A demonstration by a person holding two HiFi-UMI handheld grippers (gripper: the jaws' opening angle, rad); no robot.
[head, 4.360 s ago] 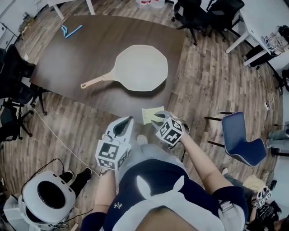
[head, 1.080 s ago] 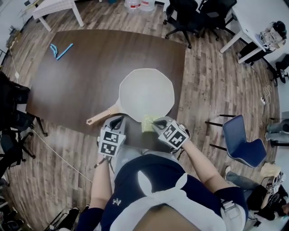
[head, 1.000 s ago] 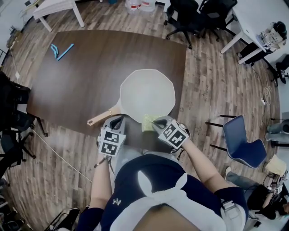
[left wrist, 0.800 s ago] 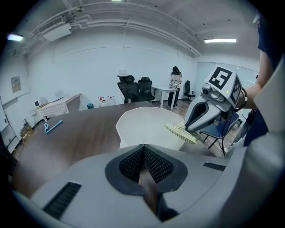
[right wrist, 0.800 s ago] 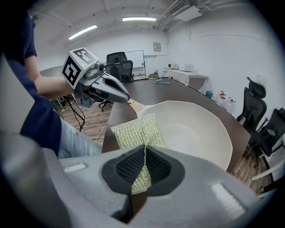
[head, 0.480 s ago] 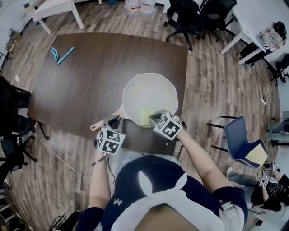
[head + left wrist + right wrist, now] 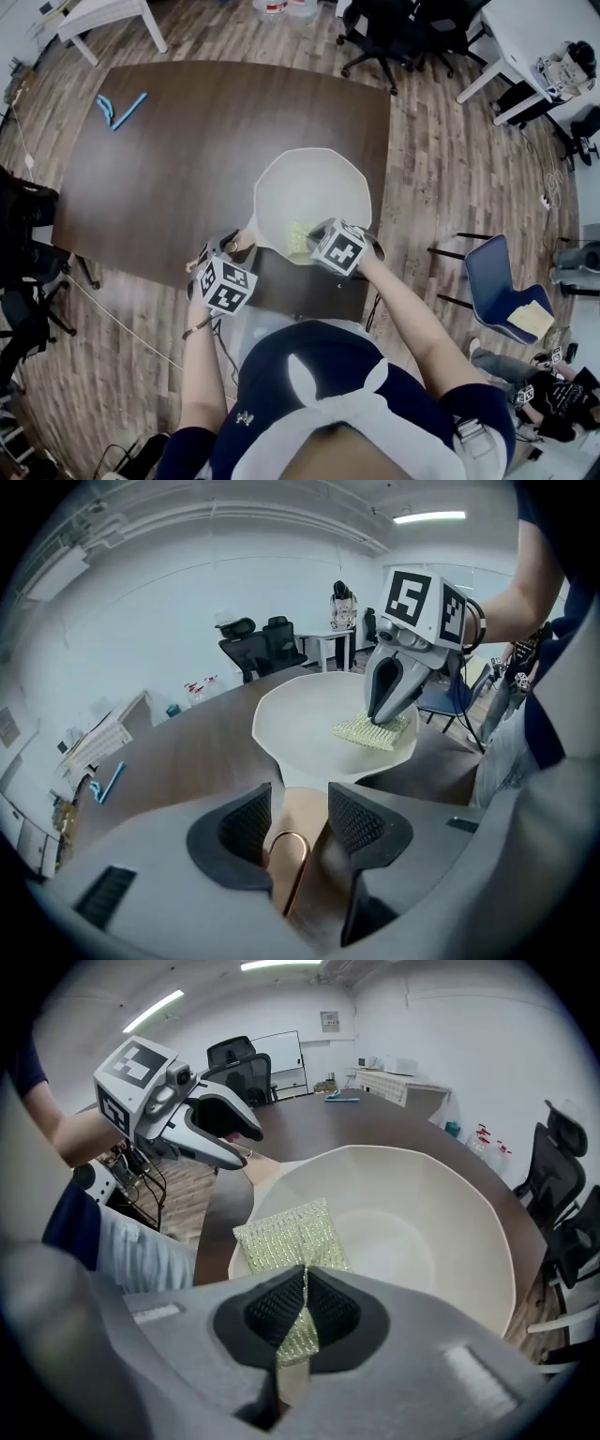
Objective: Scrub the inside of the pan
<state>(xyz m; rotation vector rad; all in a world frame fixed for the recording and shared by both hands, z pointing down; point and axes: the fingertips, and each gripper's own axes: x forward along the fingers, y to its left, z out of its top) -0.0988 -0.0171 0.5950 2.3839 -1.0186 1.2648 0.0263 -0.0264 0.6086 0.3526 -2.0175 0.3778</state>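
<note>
The white faceted pan (image 7: 314,187) rests on the dark table (image 7: 178,141) near its front edge, its wooden handle (image 7: 246,240) pointing toward me on the left. My left gripper (image 7: 228,247) is at the handle's end; its jaws are opening, with the handle (image 7: 305,806) between the two fingers (image 7: 248,822) and a gap on either side. My right gripper (image 7: 305,1302) is shut on a yellow-green mesh scrubbing pad (image 7: 286,1234). The pad (image 7: 298,234) lies against the pan's (image 7: 422,1222) near inner wall.
Blue tools (image 7: 117,107) lie at the table's far left corner. Black office chairs (image 7: 394,28) stand beyond the table, and a blue chair (image 7: 502,292) is on the floor to my right. The table's front edge runs just under my grippers.
The left gripper's jaws have parted around the handle's end. The right gripper has carried the pad forward over the near rim onto the pan's inner wall.
</note>
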